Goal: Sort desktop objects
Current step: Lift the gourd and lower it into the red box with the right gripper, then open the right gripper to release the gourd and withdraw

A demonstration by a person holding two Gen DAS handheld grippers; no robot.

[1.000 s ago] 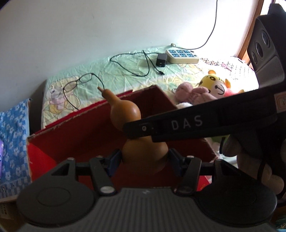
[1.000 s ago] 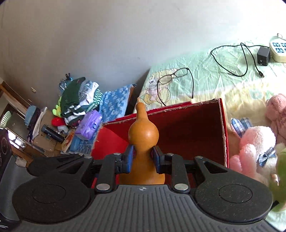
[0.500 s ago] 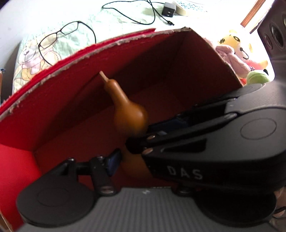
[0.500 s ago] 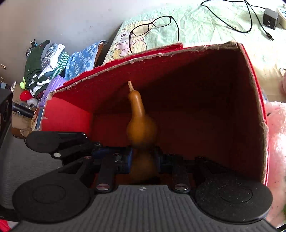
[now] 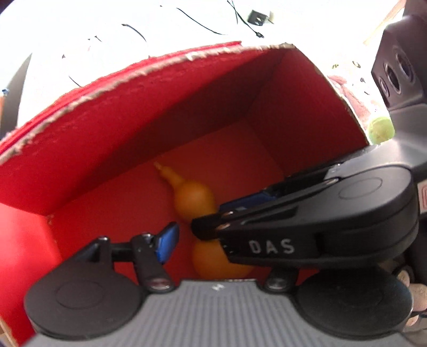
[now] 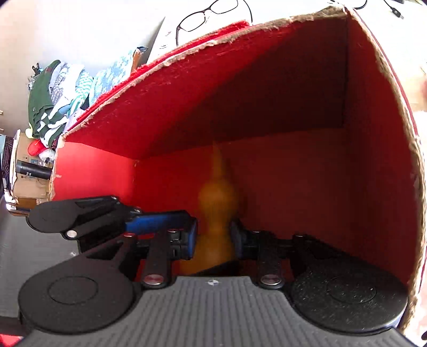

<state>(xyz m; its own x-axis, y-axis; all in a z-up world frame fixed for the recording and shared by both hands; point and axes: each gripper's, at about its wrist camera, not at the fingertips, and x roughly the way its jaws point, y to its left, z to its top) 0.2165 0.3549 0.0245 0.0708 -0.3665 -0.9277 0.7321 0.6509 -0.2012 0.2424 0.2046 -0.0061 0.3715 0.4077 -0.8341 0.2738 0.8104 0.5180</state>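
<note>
An orange-brown gourd [image 5: 192,197] leans inside the red cardboard box [image 5: 106,128], its stem toward the far-left wall. My left gripper [image 5: 213,251] is low in the box and its jaws are opening. Its blue left pad [image 5: 168,243] stands apart from the gourd's lower bulb, and its other finger is hidden behind my right gripper [image 5: 208,216]. In the right wrist view my right gripper [image 6: 213,237] has its pads against the waist of the gourd [image 6: 216,202], which looks blurred. A left-gripper finger [image 6: 157,224] reaches in from the left, deep in the box [image 6: 293,80].
The box walls rise close around both grippers. Behind it on the bedsheet lie eyeglasses [image 6: 213,13] and a black charger with a cable [image 5: 257,18]. A green ball [image 5: 380,129] sits past the right wall, and folded clothes [image 6: 58,101] are piled to the left.
Both grippers have sunk with the gourd from above the box rim down inside the box and tipped downward. The left gripper's pad has come away from the gourd.
</note>
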